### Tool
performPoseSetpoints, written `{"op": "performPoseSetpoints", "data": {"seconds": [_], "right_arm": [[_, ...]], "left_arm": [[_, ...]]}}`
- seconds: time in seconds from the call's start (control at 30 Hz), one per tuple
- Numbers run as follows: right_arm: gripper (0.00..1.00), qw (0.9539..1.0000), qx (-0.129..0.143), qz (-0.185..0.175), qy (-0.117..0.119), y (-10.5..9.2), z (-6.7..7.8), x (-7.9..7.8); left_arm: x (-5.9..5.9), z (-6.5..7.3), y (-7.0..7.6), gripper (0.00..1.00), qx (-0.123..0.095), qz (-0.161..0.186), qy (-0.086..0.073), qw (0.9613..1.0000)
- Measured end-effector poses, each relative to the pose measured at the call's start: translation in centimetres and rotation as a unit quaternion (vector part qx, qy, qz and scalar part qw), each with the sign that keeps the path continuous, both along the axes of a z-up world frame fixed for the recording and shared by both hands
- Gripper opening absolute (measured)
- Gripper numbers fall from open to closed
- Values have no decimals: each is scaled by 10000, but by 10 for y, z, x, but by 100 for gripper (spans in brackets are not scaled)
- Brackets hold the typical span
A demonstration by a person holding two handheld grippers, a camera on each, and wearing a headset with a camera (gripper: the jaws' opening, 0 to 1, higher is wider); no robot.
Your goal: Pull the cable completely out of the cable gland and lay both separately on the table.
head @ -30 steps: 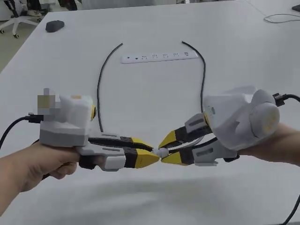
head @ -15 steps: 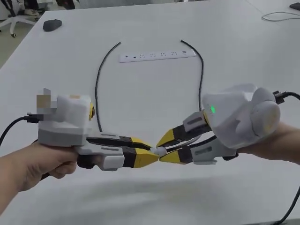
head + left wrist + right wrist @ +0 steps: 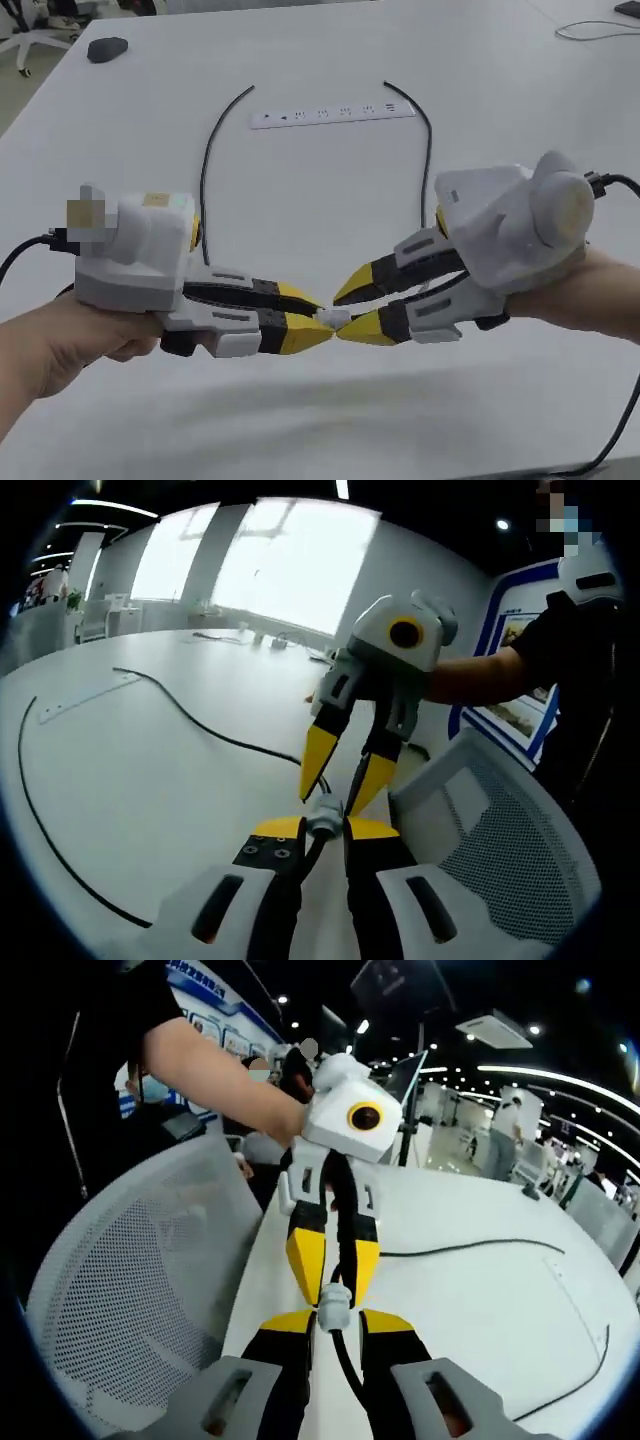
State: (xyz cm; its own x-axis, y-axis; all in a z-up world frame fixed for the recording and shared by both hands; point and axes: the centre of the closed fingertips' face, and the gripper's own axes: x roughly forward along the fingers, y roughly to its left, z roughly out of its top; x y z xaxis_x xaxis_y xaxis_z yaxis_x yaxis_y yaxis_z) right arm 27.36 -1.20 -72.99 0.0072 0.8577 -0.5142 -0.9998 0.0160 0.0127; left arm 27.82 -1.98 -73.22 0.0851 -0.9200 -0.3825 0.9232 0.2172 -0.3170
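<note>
A small white cable gland (image 3: 331,319) hangs above the table where both grippers meet tip to tip. My left gripper (image 3: 325,318) comes in from the left, its yellow tips pinched on one end of the gland (image 3: 323,817). My right gripper (image 3: 340,316) comes from the right, jaws in a narrow V, tips on the gland's other end (image 3: 335,1307). The thin black cable (image 3: 203,190) runs through the gland and along both pairs of jaws. Its two ends curve away over the table toward the far side (image 3: 428,150).
A white power strip (image 3: 330,112) lies between the cable's far ends. A dark mouse (image 3: 107,47) sits at the far left of the white table (image 3: 320,220). A white mesh chair (image 3: 130,1290) stands at the near edge.
Both grippers have risen slightly and the right one has tilted up a little. They still meet at the gland with the same hold.
</note>
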Motion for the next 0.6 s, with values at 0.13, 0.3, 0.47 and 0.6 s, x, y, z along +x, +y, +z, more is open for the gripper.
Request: {"op": "performPoseSetpoints", "data": {"seconds": [0.13,0.3,0.47,0.6], "right_arm": [[12,9992,133,-129,350,-2,2,2],[16,9943,252,-285,1000,0,-1,-1],[11,9894,393,-420,1330,2,-2,1],[9,9882,404,-443,1410,3,-3,-1]], "left_arm": [[0,0,0,15,19,-41,-194,9998],[3,3,0,15,15,-56,-419,9991],[3,3,0,15,58,-73,-563,9984],[2,3,1,15,76,-84,-592,9982]]}}
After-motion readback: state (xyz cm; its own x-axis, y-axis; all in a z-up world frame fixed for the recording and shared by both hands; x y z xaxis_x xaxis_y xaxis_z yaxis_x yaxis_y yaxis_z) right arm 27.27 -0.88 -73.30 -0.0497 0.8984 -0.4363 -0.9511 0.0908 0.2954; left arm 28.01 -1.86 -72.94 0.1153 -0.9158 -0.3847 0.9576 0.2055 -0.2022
